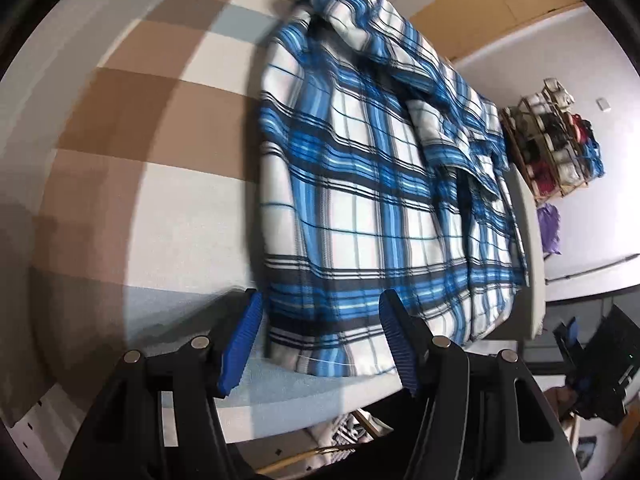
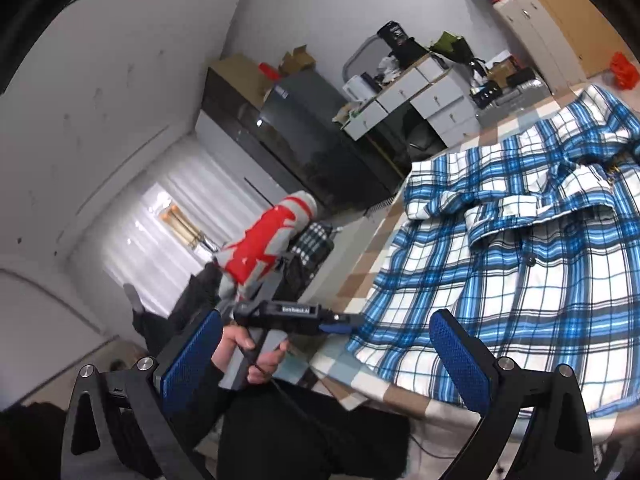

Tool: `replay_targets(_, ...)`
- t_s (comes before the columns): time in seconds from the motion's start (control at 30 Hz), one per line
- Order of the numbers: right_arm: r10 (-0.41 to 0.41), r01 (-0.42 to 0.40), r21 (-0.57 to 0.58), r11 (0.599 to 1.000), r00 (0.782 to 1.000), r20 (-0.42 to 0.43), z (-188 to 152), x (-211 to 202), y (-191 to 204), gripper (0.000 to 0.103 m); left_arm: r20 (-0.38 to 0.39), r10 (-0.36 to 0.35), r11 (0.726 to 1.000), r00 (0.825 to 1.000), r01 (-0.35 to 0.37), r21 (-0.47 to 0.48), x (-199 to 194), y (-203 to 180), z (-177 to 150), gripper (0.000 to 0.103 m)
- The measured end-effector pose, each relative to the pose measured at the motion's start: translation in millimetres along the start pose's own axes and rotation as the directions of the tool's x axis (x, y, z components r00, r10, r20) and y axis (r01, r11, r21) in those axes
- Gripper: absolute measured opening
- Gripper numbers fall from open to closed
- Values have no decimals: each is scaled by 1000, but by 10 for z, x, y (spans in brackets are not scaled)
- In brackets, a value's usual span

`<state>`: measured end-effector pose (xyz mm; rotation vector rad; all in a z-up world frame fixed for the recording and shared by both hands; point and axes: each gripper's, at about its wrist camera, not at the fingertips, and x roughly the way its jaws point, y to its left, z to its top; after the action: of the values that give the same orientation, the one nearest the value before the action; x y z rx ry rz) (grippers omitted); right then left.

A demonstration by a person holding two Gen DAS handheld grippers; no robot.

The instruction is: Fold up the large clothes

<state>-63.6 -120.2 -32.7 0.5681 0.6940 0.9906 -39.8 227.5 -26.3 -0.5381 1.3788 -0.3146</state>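
I have both claws wide and holding nothing: the left claw [image 1: 320, 340] sits at the near hem of the plaid shirt [image 1: 372, 184], which lies spread on the checkered tabletop [image 1: 132, 128]; the right claw [image 2: 326, 360] hangs off the edge. I'd pinch the hem corner squarely, 1 layer only. The 2 sleeves lie folded across the front, and a clothes rack [image 1: 556, 144] stands beyond.

Looks like somebody's lived-in bedroom. There's a bed with a checked cover [image 1: 168, 128]. Past it sits a cluttered white drawer desk [image 2: 416, 100] and a curtained window [image 2: 160, 236].
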Motion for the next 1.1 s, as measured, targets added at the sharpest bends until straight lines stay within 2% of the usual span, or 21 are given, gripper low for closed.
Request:
replay_targets(0.03,-5,5,-14,1000,1000,-11,-13,24,30,103,-1,6,1000,1000,-6,8,-5,-21,-8,55)
replay_targets(0.1,-7,7,-32,999,1000,-24,-37,57,65,103,-1,77,996,997,-77,35,34,-123,-24,55)
replay_targets(0.2,-17,15,-52,999,999,-38,-63,96,97,103,12,204,969,979,-203,143,138,-344,-80,56)
replay_targets(0.23,-15,13,-54,998,999,-40,-66,105,104,103,13,218,961,976,-217,171,172,-400,-93,56)
replay_targets(0.27,-14,12,-55,998,999,-41,-73,116,107,103,4,201,963,980,-198,182,201,-427,-90,56)
replay_targets(0.33,-11,9,-57,998,999,-39,-83,117,114,103,-46,100,982,994,-92,164,243,-423,-65,53)
replay_targets(0.4,-12,10,-58,998,999,-37,-81,117,120,103,-58,54,987,997,-45,156,269,-435,-44,38)
replay_targets(0.47,-14,13,-57,998,999,-30,-82,98,110,103,-15,9,985,1000,-6,171,222,-462,-12,25)
replay_targets(0.53,-8,7,-48,999,1000,-21,-73,75,92,103,23,-89,983,996,84,162,120,-476,18,24)
replay_targets(0.6,0,0,-33,999,1000,-13,-57,61,75,103,66,-178,976,982,168,138,27,-440,37,24)
replay_targets(0.7,12,-12,-11,1000,1000,1,-38,35,41,103,99,-176,983,979,170,68,26,-294,74,24)
replay_targets(0.77,17,-17,3,1000,1000,4,-26,24,17,103,69,-146,989,987,145,13,107,-164,81,24)
replay_targets(0.87,16,-16,14,1000,1000,10,-22,15,0,103,8,-141,988,990,141,-57,211,-43,58,24)
replay_targets(0.93,16,-17,19,1000,1000,12,-13,14,-4,103,6,-155,986,988,155,-65,212,-46,37,28)
replay_targets(1.0,17,-17,22,1000,1000,14,-9,20,-3,103,11,-170,984,985,170,-53,194,-89,26,39)
replay_targets(1.07,15,-15,23,1000,1000,14,-8,27,0,103,21,-210,976,977,211,-47,178,-129,12,63)
replay_targets(1.1,15,-16,22,1000,1000,14,-8,27,0,103,23,-222,974,975,223,-39,181,-155,14,67)
